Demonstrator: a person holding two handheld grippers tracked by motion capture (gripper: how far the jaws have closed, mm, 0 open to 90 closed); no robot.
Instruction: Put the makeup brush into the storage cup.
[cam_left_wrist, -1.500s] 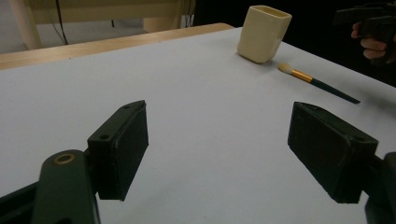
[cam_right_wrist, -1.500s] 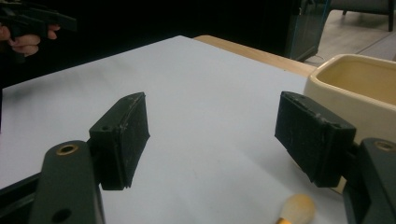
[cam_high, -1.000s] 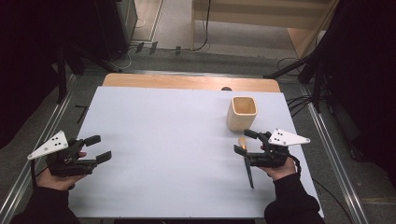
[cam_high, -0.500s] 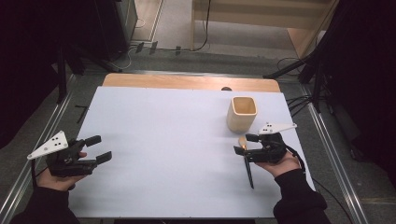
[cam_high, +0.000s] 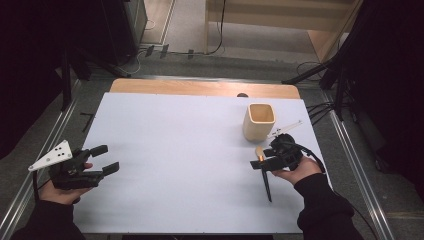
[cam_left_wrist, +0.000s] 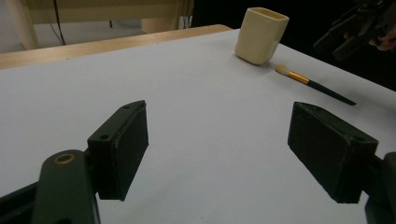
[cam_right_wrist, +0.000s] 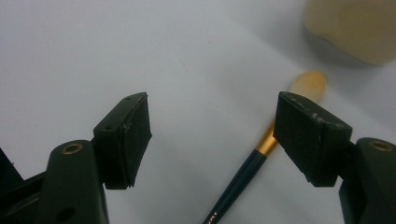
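The brush (cam_high: 265, 175) lies flat, bristles toward the cup (cam_high: 259, 121), handle toward the person, under the released right tool (cam_high: 261, 159).

The brush (cam_high: 263, 170) lies flat on the white table, over on the right side. Dark, slim handle, gold ferrule, soft tan bristle head. The bristles point toward the cup (cam_high: 259, 121), just short of it, not touching. The cup stands upright, cream-coloured, square-mouthed, open.

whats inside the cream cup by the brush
From above, the cup shows bare inner walls and nothing sticking out; its bottom is too shadowed to tell. The brush lies on the table beside it.
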